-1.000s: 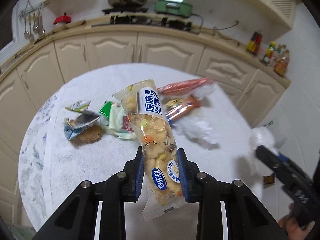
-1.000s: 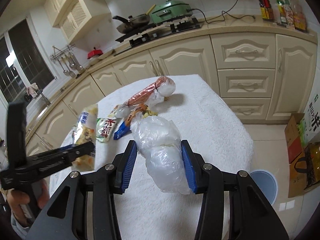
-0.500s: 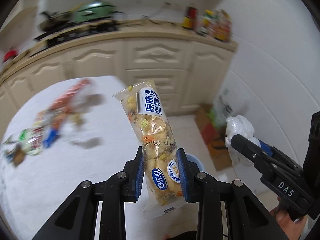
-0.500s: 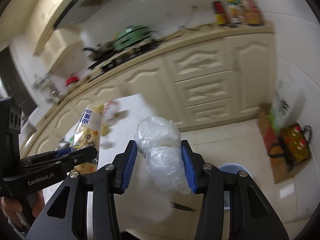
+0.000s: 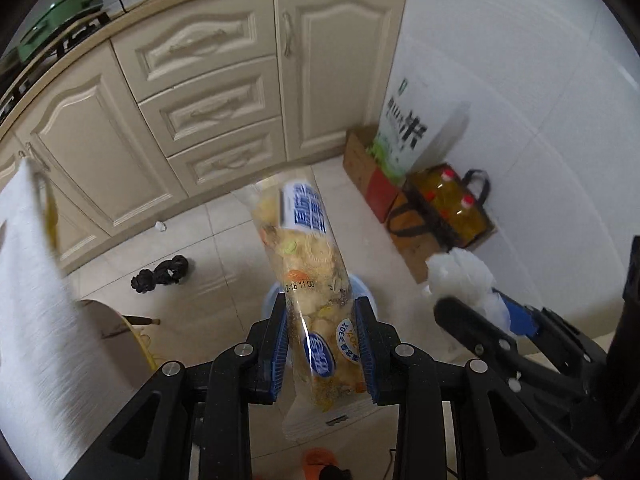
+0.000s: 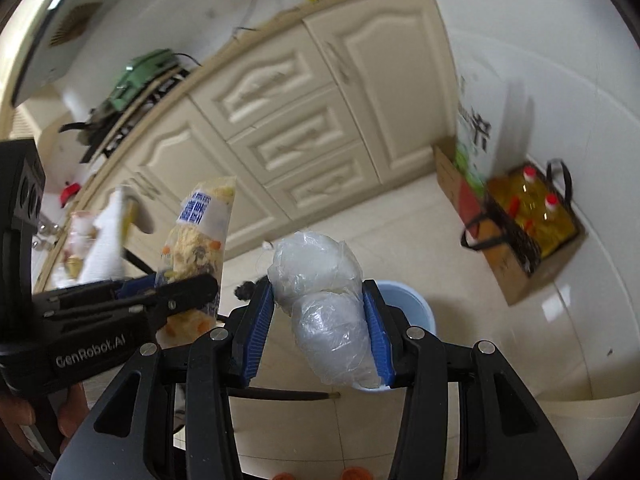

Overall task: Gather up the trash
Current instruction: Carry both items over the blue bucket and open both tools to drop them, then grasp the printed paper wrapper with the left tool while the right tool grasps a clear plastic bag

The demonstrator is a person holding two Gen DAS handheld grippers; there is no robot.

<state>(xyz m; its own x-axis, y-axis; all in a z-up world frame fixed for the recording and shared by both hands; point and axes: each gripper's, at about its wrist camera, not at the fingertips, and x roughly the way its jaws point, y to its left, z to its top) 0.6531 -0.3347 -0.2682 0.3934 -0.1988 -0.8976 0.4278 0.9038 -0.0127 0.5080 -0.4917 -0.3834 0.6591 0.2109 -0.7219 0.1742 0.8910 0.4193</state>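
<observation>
A long clear snack packet (image 5: 304, 248) with blue labels stands upright between the pads of my left gripper (image 5: 320, 312), which is shut on its lower half. Behind it on the floor shows part of a pale blue bin (image 5: 269, 300). My right gripper (image 6: 316, 292) is shut on a crumpled clear plastic bag (image 6: 320, 264) and hangs over the same bin (image 6: 412, 304). In the right wrist view the left gripper (image 6: 176, 284) and its packet (image 6: 204, 216) are at the left. The right gripper (image 5: 480, 300) and bag (image 5: 460, 272) show at the right of the left wrist view.
Cream cabinets (image 5: 208, 104) run along the back. A cardboard box (image 5: 372, 184) with a rice sack (image 5: 404, 128) and a bag of oil bottles (image 5: 448, 212) stand by the white wall. A small black object (image 5: 160, 274) lies on the tiles. The white-clothed table (image 5: 32, 280) is at left.
Both grippers have swung away from the table and tipped down toward the floor, each still holding its item. The blue bin now lies under them; the table has slid off to the left.
</observation>
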